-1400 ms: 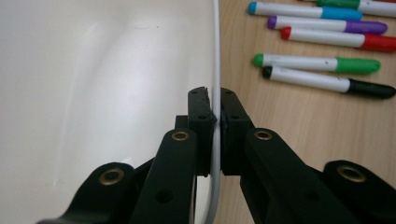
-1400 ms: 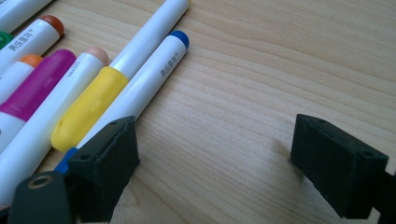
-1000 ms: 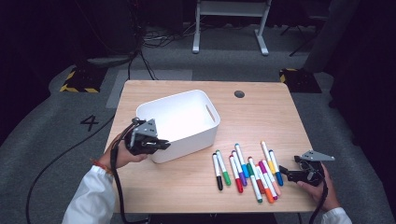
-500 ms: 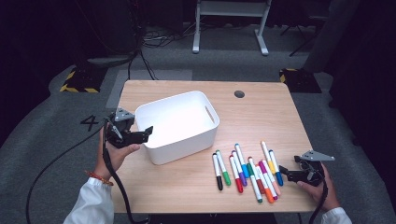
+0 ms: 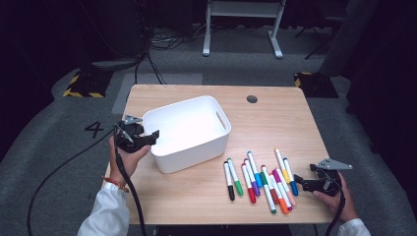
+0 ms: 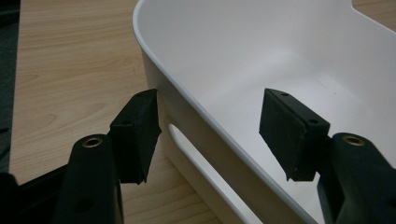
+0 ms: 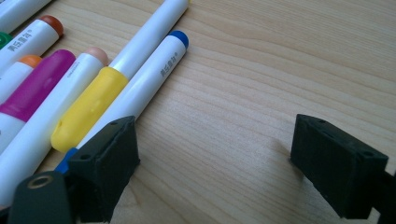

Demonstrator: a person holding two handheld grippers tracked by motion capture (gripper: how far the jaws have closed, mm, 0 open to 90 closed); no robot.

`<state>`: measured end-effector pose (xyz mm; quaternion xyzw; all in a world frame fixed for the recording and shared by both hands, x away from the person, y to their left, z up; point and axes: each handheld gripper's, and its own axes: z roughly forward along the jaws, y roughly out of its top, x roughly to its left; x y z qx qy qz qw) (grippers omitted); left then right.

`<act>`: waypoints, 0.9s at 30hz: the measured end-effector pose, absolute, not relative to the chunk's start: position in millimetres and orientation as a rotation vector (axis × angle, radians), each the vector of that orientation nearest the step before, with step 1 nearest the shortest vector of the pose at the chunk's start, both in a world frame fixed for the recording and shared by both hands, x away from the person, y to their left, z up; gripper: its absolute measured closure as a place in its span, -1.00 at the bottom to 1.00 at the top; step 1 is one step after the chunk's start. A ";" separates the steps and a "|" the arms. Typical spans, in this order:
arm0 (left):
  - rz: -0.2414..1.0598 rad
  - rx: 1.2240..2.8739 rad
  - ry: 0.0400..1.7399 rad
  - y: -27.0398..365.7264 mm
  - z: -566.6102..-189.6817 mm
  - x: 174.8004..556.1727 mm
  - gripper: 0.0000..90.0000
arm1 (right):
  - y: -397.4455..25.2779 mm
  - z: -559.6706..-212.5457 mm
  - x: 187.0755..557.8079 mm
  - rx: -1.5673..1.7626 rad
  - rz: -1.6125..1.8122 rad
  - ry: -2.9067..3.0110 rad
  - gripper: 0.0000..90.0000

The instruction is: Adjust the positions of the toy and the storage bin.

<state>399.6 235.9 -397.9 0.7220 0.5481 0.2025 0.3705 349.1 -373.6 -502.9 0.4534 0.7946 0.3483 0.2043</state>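
Observation:
A white plastic bin (image 5: 189, 132) stands on the wooden table, with nothing seen inside it. My left gripper (image 5: 147, 137) is open at the bin's left end. Its jaws straddle the bin wall (image 6: 261, 60): one pad (image 6: 137, 133) is outside by the handle slot, the other pad (image 6: 289, 133) is inside. Several coloured markers (image 5: 260, 179) lie side by side right of the bin. My right gripper (image 5: 301, 183) rests open on the table just right of them. In the right gripper view (image 7: 215, 158) its left pad sits against a blue marker (image 7: 149, 79), with bare wood between the jaws.
The table (image 5: 275, 123) has a dark round cable hole (image 5: 252, 99) at the back right. A cable trails from my left gripper off the table's left edge. Dark floor and a white stand leg (image 5: 241, 29) lie beyond the table.
My left gripper drew back from the bin's front-left side, then came in at its left end with the jaws over the wall. The right gripper and the markers have not moved.

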 end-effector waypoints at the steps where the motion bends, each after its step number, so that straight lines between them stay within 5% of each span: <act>1: 0.534 1.874 1.388 236.9 -396.2 400.1 -0.07 | -373.6 -502.9 349.1 1.264 0.971 2.216 -0.67; 8: 0.498 1.906 1.361 257.0 -389.8 405.1 0.43 | -373.5 -503.0 349.0 1.265 0.972 2.216 -0.67; 27: 0.426 1.912 1.251 260.0 -395.3 371.8 0.62 | -372.9 -503.1 349.7 1.266 0.959 2.209 -0.67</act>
